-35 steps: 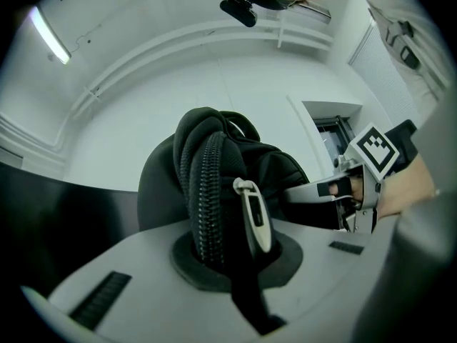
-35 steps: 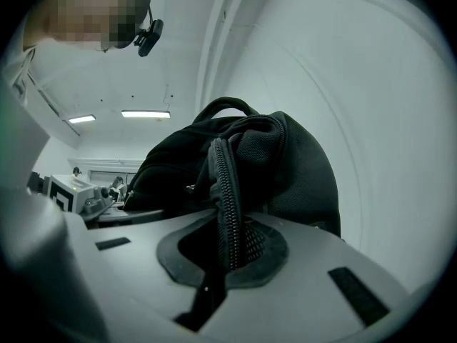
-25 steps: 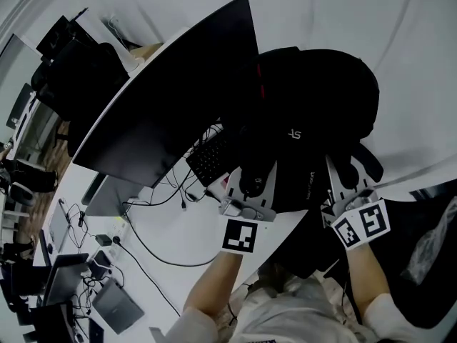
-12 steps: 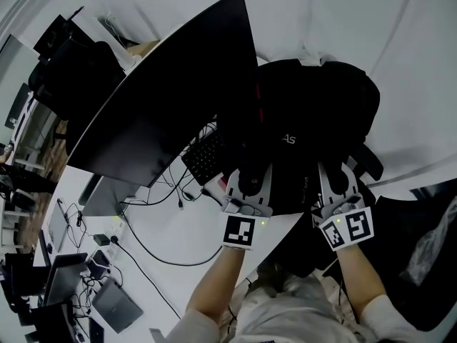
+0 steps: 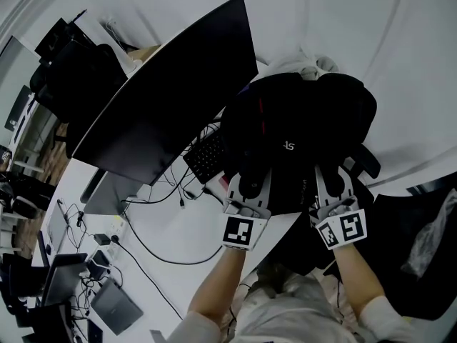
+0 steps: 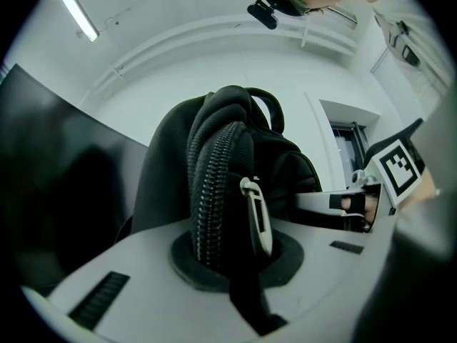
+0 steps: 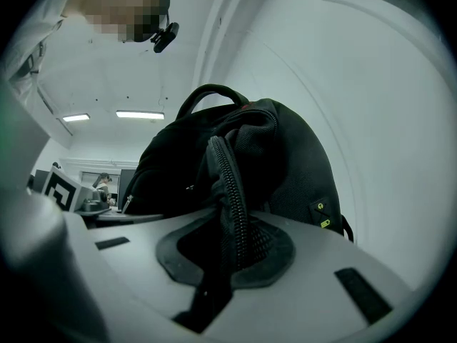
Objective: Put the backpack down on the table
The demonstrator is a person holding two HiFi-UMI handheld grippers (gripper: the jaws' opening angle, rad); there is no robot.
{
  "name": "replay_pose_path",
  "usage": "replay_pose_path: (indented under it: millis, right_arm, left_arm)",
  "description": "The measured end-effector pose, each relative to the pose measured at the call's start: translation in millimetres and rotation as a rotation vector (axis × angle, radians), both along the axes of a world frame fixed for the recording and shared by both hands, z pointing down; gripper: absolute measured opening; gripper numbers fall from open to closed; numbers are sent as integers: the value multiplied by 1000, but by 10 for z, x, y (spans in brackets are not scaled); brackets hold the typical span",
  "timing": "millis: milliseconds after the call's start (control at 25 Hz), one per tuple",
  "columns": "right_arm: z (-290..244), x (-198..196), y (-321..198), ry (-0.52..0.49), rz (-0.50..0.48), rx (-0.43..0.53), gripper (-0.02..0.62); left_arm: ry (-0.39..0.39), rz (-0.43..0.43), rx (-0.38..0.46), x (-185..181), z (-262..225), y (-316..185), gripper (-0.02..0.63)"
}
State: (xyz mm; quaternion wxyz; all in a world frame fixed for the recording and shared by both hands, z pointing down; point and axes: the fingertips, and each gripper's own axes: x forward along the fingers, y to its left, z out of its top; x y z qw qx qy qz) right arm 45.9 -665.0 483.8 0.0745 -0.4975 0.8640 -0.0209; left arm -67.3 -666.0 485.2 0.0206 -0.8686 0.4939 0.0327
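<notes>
Lower than a second ago, both grippers and the black backpack (image 5: pixel 300 120) sit closer to the table (image 5: pixel 178 238), baring a pale bundle (image 5: pixel 312 66) behind. The left gripper (image 5: pixel 252 177) is clamped on a zipped seam (image 6: pixel 213 191) beside its pale zip pull (image 6: pixel 255 216). The right gripper (image 5: pixel 335 179) pinches a second zipper ridge (image 7: pixel 232 191). The bag hangs at the table's near edge, beside the keyboard (image 5: pixel 207 156) and right of the dark monitor (image 5: pixel 164 98). Whether its base rests yet is unclear. Soft, slumping and probably weighty, it would likely take a firmer hold at the top carry handle (image 7: pixel 211 91).
</notes>
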Motion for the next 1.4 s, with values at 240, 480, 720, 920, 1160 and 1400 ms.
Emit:
replay_pose_path:
  millis: [240,480,720,920,1160,1400]
  right_arm:
    - [24,-4,217,23,19,0,29]
    - [60,15,448,40,45,-3,55]
    - [103,26,655,71,83,-7,74]
    - [159,27,811,107,108,-11,91]
    - [209,33,972,136,134,-11,110]
    - [259,56,1139,143,150,-17,129]
  left_arm:
    - [-37,24,14,-4,4,225,29]
    - [-41,75,9,-4,45,465,40]
    - [-85,106,26,-32,87,669,89]
    - [-125,139,49,-53,186,824,97]
    - [-114,177,45,-67,183,994,120]
    - [-120,200,45,-106,192,1183,169]
